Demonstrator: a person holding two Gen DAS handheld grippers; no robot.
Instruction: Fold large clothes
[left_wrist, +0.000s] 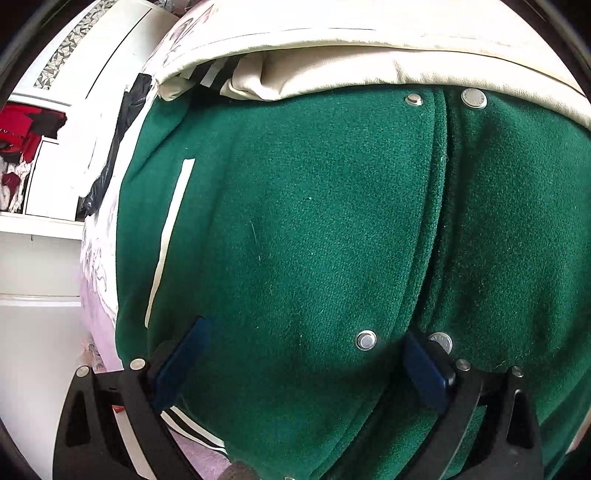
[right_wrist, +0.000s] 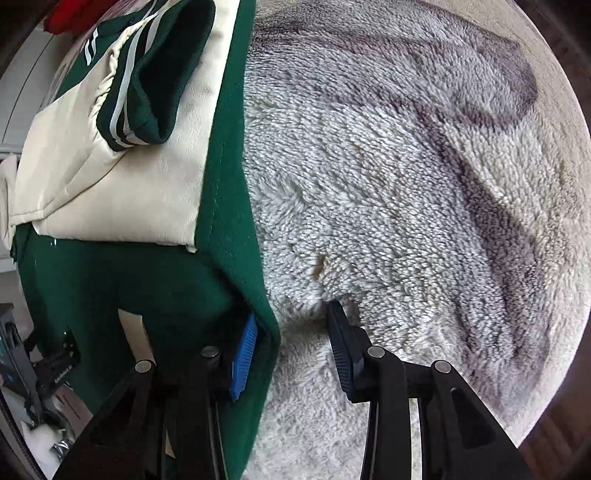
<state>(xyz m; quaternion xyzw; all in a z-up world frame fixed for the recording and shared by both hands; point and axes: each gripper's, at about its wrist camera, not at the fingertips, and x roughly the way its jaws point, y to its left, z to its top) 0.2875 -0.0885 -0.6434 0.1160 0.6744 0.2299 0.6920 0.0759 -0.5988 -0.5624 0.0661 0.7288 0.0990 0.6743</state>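
A green varsity jacket (left_wrist: 314, 221) with cream sleeves (left_wrist: 369, 62) and metal snaps fills the left wrist view. My left gripper (left_wrist: 306, 358) is open, its blue pads spread over the jacket's front near the snap placket, close above the fabric. In the right wrist view the jacket (right_wrist: 122, 280) lies at the left, with a cream sleeve (right_wrist: 122, 192) and its striped green cuff (right_wrist: 147, 92) folded across it. My right gripper (right_wrist: 291, 339) is open and straddles the jacket's green side edge, left pad over the jacket, right pad over the blanket.
A fluffy white and grey blanket (right_wrist: 406, 203) lies under the jacket. White shelving (left_wrist: 48, 177) with red items (left_wrist: 22, 129) stands at the left. A black bag (left_wrist: 110, 155) lies beside the jacket. Dark equipment (right_wrist: 44, 369) sits at the lower left.
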